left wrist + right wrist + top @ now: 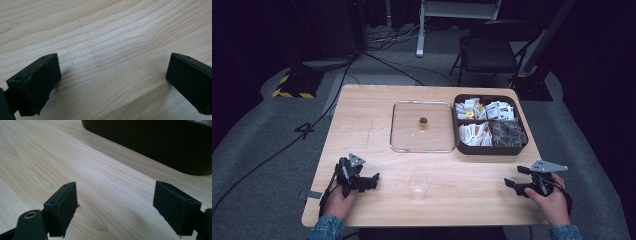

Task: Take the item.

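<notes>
The wooden table [362, 115] has a pale, smooth top with a soft wavy grain, and everything stands on its far and middle part, so the near edge is free for the two hands. At the far right is the dark box [490, 148], rounded at the corners and divided in four compartments full of small paper packets; it seems to be put there so that the right hand can reach it easily. Just beside it, on the left, lies the glass lid [398, 125], a flat clear square with a thin metal rim and a small brass-coloured knob in the middle, probably taken off the box and laid aside. Near the front edge, between the two hands and apart from both, stands the plastic cup [419, 185], clear, thin and upright; I judge it is the thing the work concerns, perhaps to receive a packet. The left gripper [373, 180] rests low over the bare wood, its matte black jaws wide apart with nothing between them. The right gripper [510, 186] points toward the box wall, equally spread and empty.
</notes>
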### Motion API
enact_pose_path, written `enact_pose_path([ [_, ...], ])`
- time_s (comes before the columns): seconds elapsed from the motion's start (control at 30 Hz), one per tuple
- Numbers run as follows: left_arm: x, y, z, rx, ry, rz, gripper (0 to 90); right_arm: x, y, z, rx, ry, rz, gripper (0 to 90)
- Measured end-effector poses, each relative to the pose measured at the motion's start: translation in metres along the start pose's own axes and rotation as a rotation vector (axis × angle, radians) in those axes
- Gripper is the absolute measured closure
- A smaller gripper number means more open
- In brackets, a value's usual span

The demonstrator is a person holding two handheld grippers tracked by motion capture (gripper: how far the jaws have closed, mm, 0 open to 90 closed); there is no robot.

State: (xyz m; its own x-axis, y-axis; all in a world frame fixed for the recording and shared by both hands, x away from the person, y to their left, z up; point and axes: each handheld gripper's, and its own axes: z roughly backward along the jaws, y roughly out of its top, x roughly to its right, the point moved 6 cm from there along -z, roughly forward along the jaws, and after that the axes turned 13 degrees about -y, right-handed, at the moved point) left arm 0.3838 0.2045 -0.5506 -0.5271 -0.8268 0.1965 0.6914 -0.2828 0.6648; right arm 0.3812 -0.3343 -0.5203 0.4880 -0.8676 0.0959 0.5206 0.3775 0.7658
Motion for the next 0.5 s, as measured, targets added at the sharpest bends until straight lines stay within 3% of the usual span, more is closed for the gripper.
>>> enact_pose_path([
  [0.17, 0.000, 0.000, 0.000, 0.000, 0.000, 0.000, 0.0, -0.001, 0.010, 0.010, -0.020, 0.003, -0.076, 23.2],
  [0.27, 0.000, 0.000, 0.000, 0.000, 0.000, 0.000, 0.0, 0.002, 0.018, 0.015, -0.009, -0.019, -0.064, 23.4],
  [0.5, 0.000, 0.000, 0.000, 0.000, 0.001, 0.000, 0.0, 0.007, 0.040, 0.022, 0.055, -0.013, -0.043, 22.3],
])
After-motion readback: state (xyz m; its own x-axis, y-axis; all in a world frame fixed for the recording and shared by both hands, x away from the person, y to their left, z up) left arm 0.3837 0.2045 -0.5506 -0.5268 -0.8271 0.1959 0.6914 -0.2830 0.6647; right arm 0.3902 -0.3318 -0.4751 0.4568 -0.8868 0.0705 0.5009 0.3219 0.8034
